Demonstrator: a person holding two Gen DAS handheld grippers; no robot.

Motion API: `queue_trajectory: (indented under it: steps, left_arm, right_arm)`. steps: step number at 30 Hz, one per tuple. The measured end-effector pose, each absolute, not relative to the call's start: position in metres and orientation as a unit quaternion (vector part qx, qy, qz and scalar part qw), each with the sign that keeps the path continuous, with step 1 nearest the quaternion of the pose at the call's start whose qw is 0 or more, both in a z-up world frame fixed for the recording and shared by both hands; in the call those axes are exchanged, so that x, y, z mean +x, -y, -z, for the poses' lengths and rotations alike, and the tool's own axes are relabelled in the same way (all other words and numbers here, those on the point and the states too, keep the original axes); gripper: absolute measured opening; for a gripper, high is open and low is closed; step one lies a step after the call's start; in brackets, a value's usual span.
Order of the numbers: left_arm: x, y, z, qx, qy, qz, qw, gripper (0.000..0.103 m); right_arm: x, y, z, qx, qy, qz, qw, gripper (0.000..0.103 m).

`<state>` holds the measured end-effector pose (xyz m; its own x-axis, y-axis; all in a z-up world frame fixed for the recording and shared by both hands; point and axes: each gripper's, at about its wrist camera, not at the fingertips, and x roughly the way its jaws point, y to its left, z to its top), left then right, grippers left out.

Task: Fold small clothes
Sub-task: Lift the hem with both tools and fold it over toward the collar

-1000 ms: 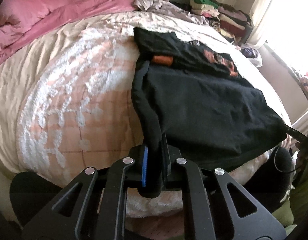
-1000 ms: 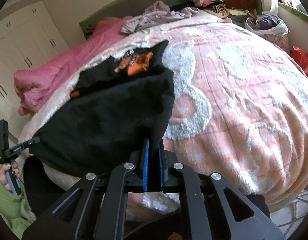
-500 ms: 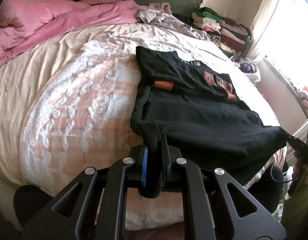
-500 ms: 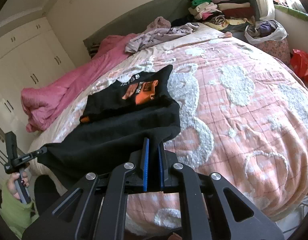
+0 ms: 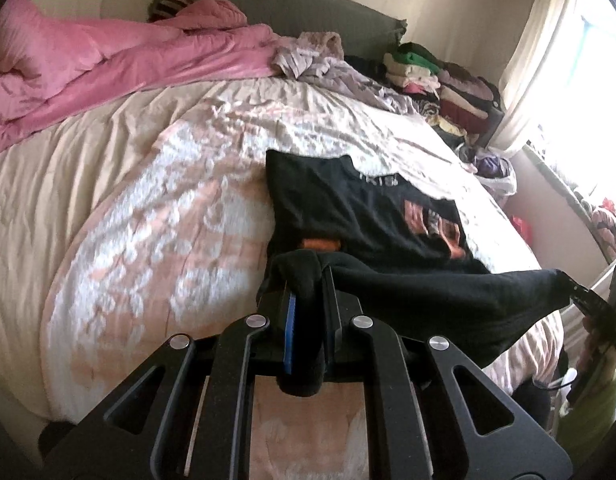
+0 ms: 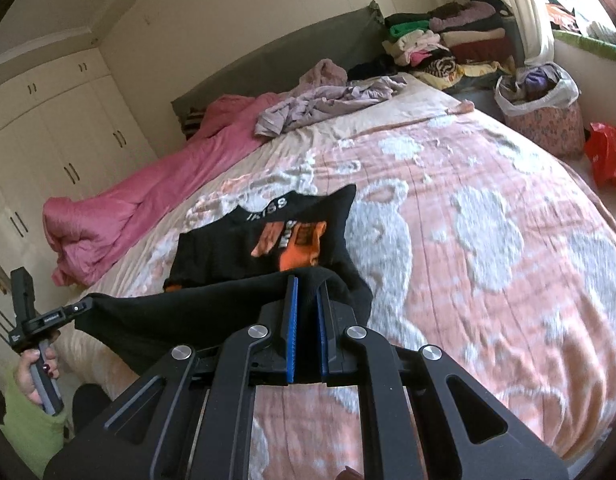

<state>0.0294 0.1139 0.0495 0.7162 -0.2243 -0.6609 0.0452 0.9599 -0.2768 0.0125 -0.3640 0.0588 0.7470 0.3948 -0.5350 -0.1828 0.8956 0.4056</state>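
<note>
you are holding a black t-shirt (image 5: 372,220) by its near hem with both claws, above the near edge of the bed (image 5: 156,216). in the left wrist view, your left claw (image 5: 308,292) sits at lower centre of the frame, its jaws pressed together on a bunched corner of the black cloth, with a blue pad showing along the left jaw. from there the hem is stretching taut toward the right edge of the frame, where your right claw (image 5: 580,296) is pinching the opposite corner. in the right wrist view, the right claw is occupying the lower centre, both blue pads closing on a fold of the same hem, and the cloth is running to the lower left of the frame, where the left claw is gripping its far corner. your hand (image 6: 36,372), in a green sleeve (image 6: 24,428), is wrapping the handle of that tool.

the far part of the shirt, with an orange print (image 6: 296,240) and pale lettering near the collar, is lying flat on the pink-and-white bedspread (image 6: 488,240), in the middle of both frames. the lifted near part is hanging between the two claws, clear of the bedspread.

toward the upper left of both frames a pink duvet (image 5: 88,64) is lying crumpled along the bed. a lilac garment (image 6: 328,100) is lying near the headboard (image 6: 276,60). a stack of folded clothes (image 6: 448,40) is standing at the upper right.
</note>
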Motion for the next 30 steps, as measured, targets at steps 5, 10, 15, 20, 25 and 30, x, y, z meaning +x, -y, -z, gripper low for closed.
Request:
queue_trajectory:
  steps: [5, 10, 15, 20, 25, 30]
  left_arm:
    - [0.048, -0.114, -0.058, -0.124, -0.360, 0.071, 0.922, 0.005]
    - [0.072, -0.114, -0.063, -0.120, -0.354, 0.065, 0.925, 0.005]
    - [0.098, -0.114, -0.062, -0.118, -0.353, 0.054, 0.927, 0.005]
    - [0.119, -0.114, -0.059, -0.113, -0.351, 0.044, 0.928, 0.005]
    - [0.137, -0.117, -0.053, -0.112, -0.354, 0.036, 0.928, 0.005]
    - [0.155, -0.119, -0.042, -0.106, -0.359, 0.025, 0.927, 0.005]
  right_arm:
    - [0.038, 0.365, -0.064, 0.172, -0.314, -0.149, 0.922, 0.008]
    - [0.065, 0.366, -0.066, 0.178, -0.312, -0.142, 0.922, 0.008]
    - [0.093, 0.362, -0.065, 0.178, -0.312, -0.132, 0.924, 0.008]
    - [0.116, 0.358, -0.062, 0.171, -0.315, -0.124, 0.925, 0.008]
    - [0.137, 0.353, -0.057, 0.163, -0.320, -0.117, 0.926, 0.008]
    - [0.155, 0.345, -0.050, 0.143, -0.324, -0.107, 0.929, 0.008]
